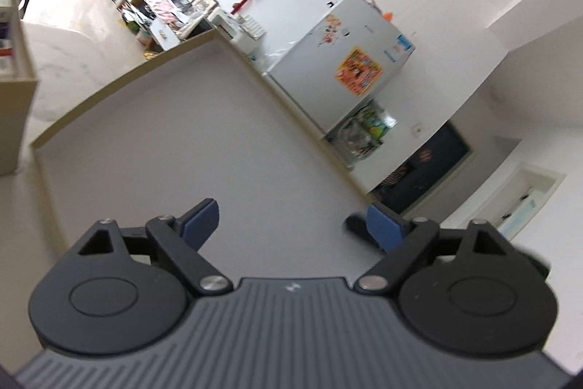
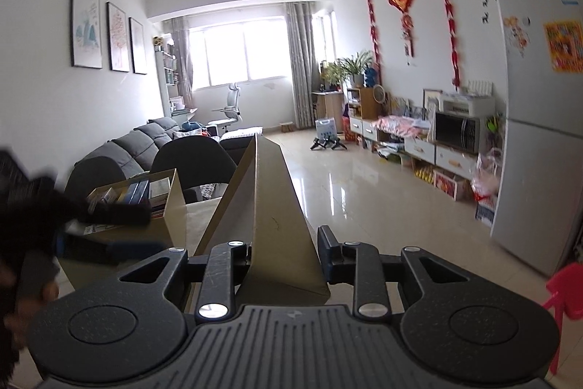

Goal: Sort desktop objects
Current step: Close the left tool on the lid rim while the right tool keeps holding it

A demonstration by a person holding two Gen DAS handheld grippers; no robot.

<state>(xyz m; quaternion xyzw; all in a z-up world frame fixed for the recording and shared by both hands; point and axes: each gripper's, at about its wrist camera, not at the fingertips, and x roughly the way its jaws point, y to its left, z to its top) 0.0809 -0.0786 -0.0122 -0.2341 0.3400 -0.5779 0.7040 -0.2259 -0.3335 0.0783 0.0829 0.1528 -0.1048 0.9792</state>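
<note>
My right gripper (image 2: 288,252) is shut on the near edge of a tan cardboard lid (image 2: 271,206), which stands up on edge and points away from me. In the left wrist view the same lid shows as a broad white panel with tan rims (image 1: 175,133), tilted across the frame. Just in front of that panel my left gripper (image 1: 291,225) is open, with nothing between its blue pads (image 1: 200,223). An open cardboard box (image 2: 171,206) holding several books and packs sits left of the lid. The left gripper appears as a dark blur (image 2: 40,206) beside that box.
A white fridge (image 2: 539,133) stands at the right, with a red plastic chair (image 2: 564,298) below it. The open box edge (image 1: 16,90) lies at far left on a pale marbled table (image 1: 73,61). Dark chair backs (image 2: 193,155) rise behind the table.
</note>
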